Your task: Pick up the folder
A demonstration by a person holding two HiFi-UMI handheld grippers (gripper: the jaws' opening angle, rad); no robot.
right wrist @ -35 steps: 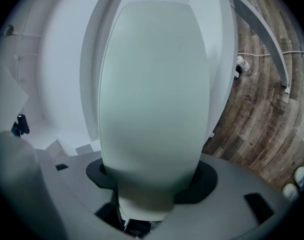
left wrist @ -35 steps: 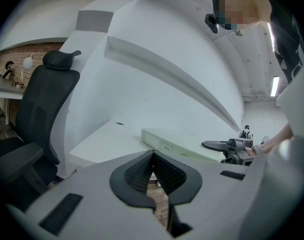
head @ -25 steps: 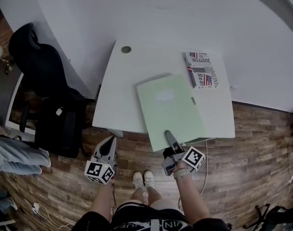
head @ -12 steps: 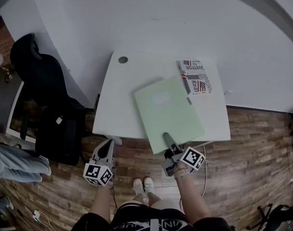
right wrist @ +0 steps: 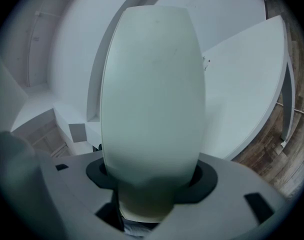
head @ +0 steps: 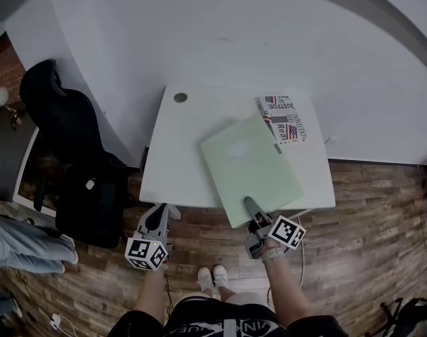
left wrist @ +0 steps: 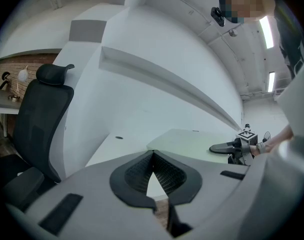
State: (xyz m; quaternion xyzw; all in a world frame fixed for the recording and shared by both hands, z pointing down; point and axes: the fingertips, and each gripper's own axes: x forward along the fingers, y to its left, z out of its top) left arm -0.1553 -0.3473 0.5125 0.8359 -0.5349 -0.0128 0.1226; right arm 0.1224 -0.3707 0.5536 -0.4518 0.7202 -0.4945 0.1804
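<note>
A pale green folder (head: 252,167) lies slanted over the right half of the white table (head: 178,160), its near corner past the front edge. My right gripper (head: 252,208) is shut on that near corner. In the right gripper view the folder (right wrist: 152,94) fills the space between the jaws and stands up in front of the lens. My left gripper (head: 159,217) hangs in front of the table's left front corner, apart from the folder, its jaws together and empty. From the left gripper (left wrist: 152,156) I see the folder (left wrist: 192,144) and the right gripper (left wrist: 232,147) off to the right.
A printed book (head: 284,118) lies at the table's far right, its edge under the folder's far corner. A round cable hole (head: 180,97) sits at the far left. A black office chair (head: 59,118) stands left of the table. A person's legs (head: 17,237) show at the left edge.
My right gripper has lifted and rolled with the folder's near corner in it, and the folder has swung slightly. The left gripper has risen a little, still shut and empty.
</note>
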